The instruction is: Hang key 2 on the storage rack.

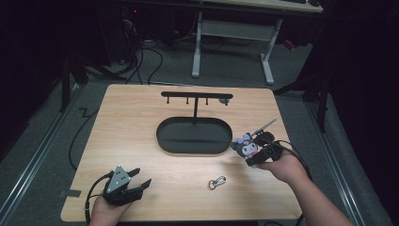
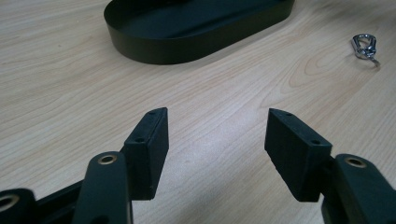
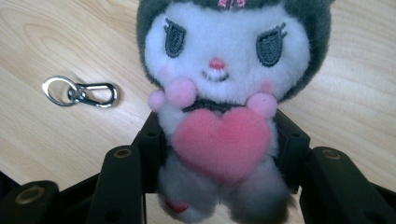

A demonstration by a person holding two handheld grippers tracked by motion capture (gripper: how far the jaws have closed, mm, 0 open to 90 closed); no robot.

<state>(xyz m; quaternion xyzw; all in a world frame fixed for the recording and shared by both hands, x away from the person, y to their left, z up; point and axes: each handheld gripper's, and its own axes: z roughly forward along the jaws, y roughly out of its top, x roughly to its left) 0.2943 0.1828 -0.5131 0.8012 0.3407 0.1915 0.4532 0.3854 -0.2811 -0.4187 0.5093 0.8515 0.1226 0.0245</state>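
The black oval tray (image 1: 193, 136), with its upright hook stand (image 1: 195, 96), sits in the middle of the wooden table (image 1: 141, 113) and serves as the reference for everything else.

Left of the tray and toward the person's edge of the table, the left gripper (image 1: 141, 181) rests low by the near corner, held in the person's left hand (image 1: 106, 213). In the left gripper view its jaws stand apart with bare wood between them, holding nothing; the tray's dark wall (image 2: 187, 44) lies ahead of them.

In front of the tray, between it and the person, a small metal clip with a ring (image 1: 217, 182) lies flat on the table, apart from both grippers. It shows again at the upper right of the left gripper view (image 2: 365, 46) and at the left of the right gripper view (image 3: 80, 92).

Just beside the tray's right end, the right gripper (image 1: 247, 148) is clamped on a plush toy (image 1: 245, 145), raised above the wood. In the right gripper view the jaws press on the toy's body from both sides, below its white face and behind the pink heart (image 3: 222, 140) it hugs.
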